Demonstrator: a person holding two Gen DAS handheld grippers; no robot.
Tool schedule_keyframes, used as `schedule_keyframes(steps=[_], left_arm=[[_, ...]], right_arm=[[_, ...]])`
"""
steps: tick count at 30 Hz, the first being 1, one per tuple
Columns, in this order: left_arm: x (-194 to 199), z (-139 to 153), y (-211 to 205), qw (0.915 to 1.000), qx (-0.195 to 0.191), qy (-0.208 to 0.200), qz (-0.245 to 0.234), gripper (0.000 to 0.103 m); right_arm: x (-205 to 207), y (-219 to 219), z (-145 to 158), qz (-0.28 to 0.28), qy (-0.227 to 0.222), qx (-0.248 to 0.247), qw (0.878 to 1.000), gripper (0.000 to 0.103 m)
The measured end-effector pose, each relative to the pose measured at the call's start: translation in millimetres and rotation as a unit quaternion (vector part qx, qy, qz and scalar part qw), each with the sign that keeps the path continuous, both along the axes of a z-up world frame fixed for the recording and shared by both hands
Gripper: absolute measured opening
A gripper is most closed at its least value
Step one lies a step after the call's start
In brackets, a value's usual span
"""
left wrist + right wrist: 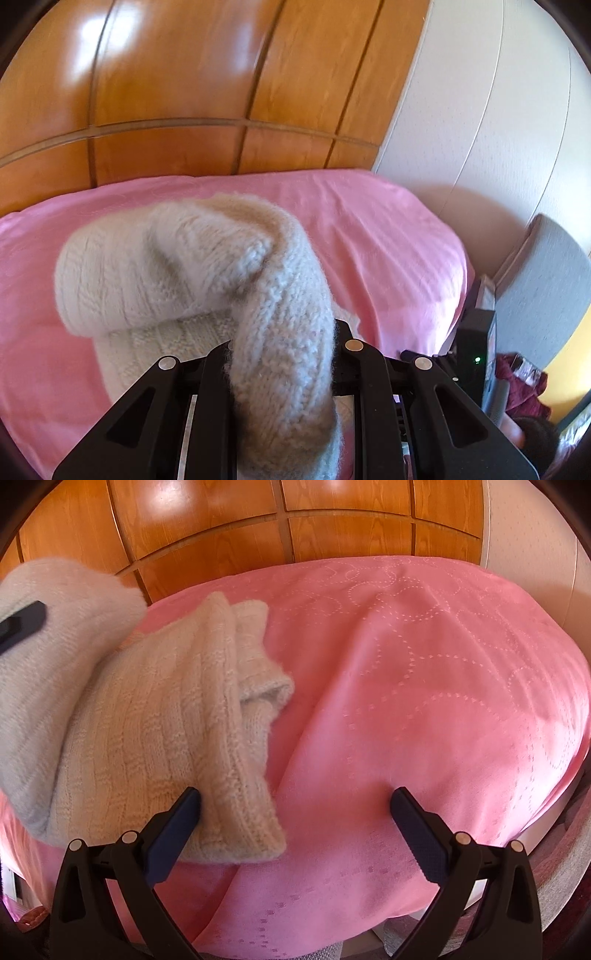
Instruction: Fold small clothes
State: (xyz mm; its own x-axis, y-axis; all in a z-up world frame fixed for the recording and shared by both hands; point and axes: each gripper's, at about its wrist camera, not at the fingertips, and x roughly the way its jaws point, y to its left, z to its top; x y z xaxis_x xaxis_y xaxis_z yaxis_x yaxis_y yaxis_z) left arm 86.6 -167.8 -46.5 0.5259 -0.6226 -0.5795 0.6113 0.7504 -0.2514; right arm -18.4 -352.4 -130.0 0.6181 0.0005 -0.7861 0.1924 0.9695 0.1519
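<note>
A cream knitted sweater [155, 716] lies partly folded on the pink bedspread [406, 701] at the left. My left gripper [284, 354] is shut on a part of the sweater [280, 314] and holds it lifted above the rest, which bulges into a fold [147, 266]. That lifted part and a left finger [22, 622] show at the far left of the right wrist view. My right gripper [295, 805] is open and empty, low over the bed, its left finger [177, 830] touching the sweater's near hem.
A wooden panelled wardrobe [184, 92] stands behind the bed. A white wall [480, 129] is to the right, with a grey cushion [546, 288], a black device [476, 354] and dark red cloth [524, 384] beside the bed. The pink bedspread [388, 240] stretches to the right.
</note>
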Motion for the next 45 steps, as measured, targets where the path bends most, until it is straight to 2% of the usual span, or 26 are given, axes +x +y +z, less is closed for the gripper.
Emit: schedule_keyframes(steps=[9,15,23,29,31,33,35,38,41,43,45], left_arm=[[-15,-8,-19,0.9989,0.039,-0.021,-0.015,0.017],[-34,-1,-38,0.9951,0.065,-0.066,-0.033,0.018],[-33,-33,-67,0.9901,0.11,-0.047,-0.074,0.018],[-26,-49,-68,0.9932,0.085,-0.007,-0.079,0.021],[-28,-50,-70,0.9927,0.083,-0.003,-0.087,0.032],[-32,-48,-71,0.9925,0.063,0.008,-0.105,0.057],[-37,-44,-68,0.9922,0.036,0.023,-0.118,0.067],[-50,-32,-55,0.9892,-0.02,0.039,-0.14,0.07],[-62,-20,-32,0.9874,-0.067,0.025,-0.142,0.074],[-66,-13,-16,0.9877,-0.089,0.011,-0.128,0.074],[-63,-7,4,0.9899,-0.106,-0.005,-0.094,0.074]], right_arm=[[1,2,-3,0.0,-0.005,0.005,1.0,0.101],[0,1,-3,-0.002,-0.007,0.006,1.0,0.101],[1,0,-4,-0.001,-0.01,0.014,1.0,0.101],[1,-1,-4,-0.003,-0.01,0.016,1.0,0.101],[1,-1,-4,-0.003,-0.011,0.017,1.0,0.101],[0,-2,-4,-0.002,-0.013,0.018,1.0,0.101],[0,-3,-5,-0.001,-0.015,0.021,1.0,0.101],[-2,-5,-6,0.002,-0.019,0.025,0.999,0.101],[-4,-5,-7,0.002,-0.023,0.024,0.999,0.101],[-4,-5,-7,0.001,-0.023,0.023,0.999,0.101],[-4,-5,-8,0.001,-0.022,0.022,1.0,0.101]])
